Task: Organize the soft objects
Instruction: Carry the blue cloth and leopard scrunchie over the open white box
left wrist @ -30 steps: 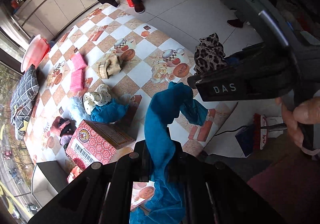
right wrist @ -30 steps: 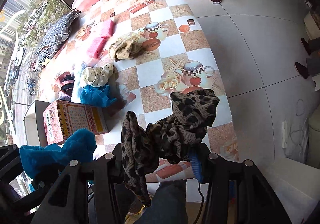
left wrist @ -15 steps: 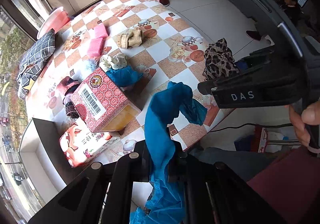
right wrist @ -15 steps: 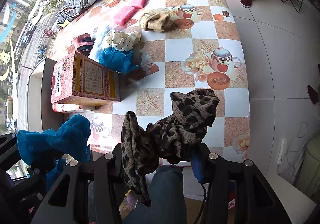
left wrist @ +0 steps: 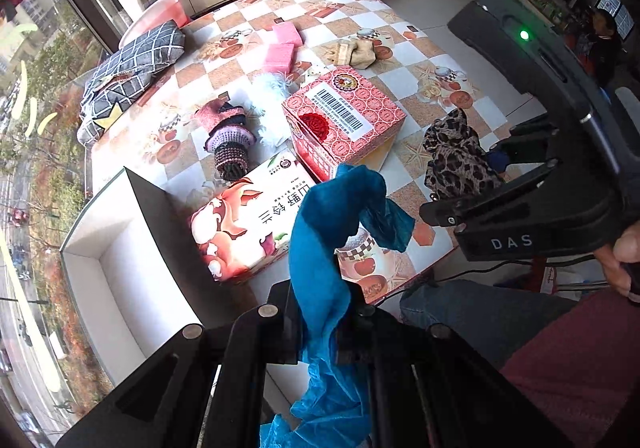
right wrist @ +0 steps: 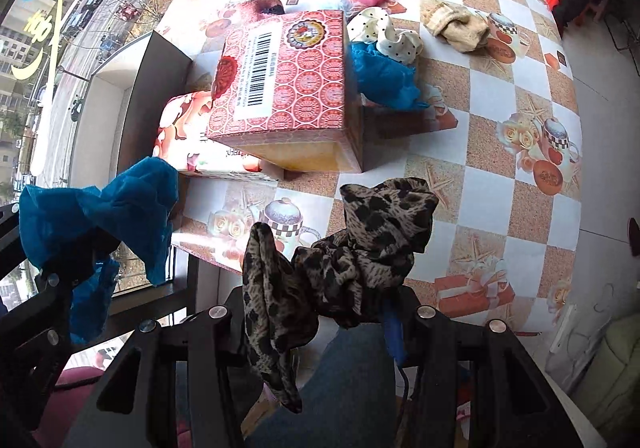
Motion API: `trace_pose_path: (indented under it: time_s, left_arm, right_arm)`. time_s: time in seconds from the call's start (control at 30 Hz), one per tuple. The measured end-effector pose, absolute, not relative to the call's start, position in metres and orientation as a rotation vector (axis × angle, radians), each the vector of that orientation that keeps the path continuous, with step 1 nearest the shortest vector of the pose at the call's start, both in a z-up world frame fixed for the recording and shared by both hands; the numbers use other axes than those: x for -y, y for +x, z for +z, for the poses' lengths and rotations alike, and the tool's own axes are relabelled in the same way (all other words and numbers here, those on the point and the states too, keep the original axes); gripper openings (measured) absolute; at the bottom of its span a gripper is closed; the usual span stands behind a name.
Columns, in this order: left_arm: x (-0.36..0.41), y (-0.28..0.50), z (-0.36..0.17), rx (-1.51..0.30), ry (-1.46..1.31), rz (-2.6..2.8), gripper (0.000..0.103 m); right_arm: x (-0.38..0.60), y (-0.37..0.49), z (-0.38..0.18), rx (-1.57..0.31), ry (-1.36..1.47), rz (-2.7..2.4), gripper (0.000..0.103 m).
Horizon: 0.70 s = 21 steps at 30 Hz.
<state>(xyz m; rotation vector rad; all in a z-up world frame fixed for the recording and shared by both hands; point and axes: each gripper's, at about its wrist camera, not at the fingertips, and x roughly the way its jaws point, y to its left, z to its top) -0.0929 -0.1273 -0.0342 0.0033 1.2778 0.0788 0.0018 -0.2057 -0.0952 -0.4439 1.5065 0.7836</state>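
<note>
My left gripper (left wrist: pixel 320 300) is shut on a teal blue cloth (left wrist: pixel 332 216), which stands up between the fingers and trails down below them. It hangs over the near table edge, beside a floral box (left wrist: pixel 244 228). To its right, my right gripper (right wrist: pixel 320 312) is shut on a bunched leopard-print scarf (right wrist: pixel 360 248); one tail droops over the left finger. The same scarf (left wrist: pixel 456 156) shows in the left wrist view, and the blue cloth (right wrist: pixel 100 216) at the left edge of the right wrist view.
A red patterned box (left wrist: pixel 344 116) lies on the checked table (left wrist: pixel 432 52). An open white bin (left wrist: pixel 120 268) stands off the table's end. Pink sponges (left wrist: pixel 282 48), beige socks (left wrist: pixel 356 50), a knitted piece (left wrist: pixel 228 132), a plaid cushion (left wrist: pixel 132 64) and another blue cloth (right wrist: pixel 384 76) lie about.
Both grippers have swept sideways along the near table edge toward the boxes and white bin, rolling as they went. Each cloth stays held.
</note>
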Motion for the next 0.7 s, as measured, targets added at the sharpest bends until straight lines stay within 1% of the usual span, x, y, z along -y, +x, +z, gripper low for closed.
trace_pose_path:
  time_s: [0.33, 0.7]
  left_arm:
    - [0.066, -0.126, -0.026, -1.224, -0.068, 0.223, 0.009]
    - [-0.007, -0.167, -0.024, -1.185, -0.186, 0.42, 0.009]
  right_arm:
    - [0.137, -0.041, -0.076, -1.375, -0.613, 0.908, 0.05]
    - [0.064, -0.064, -0.062, -1.279, -0.696, 1.016, 0.05]
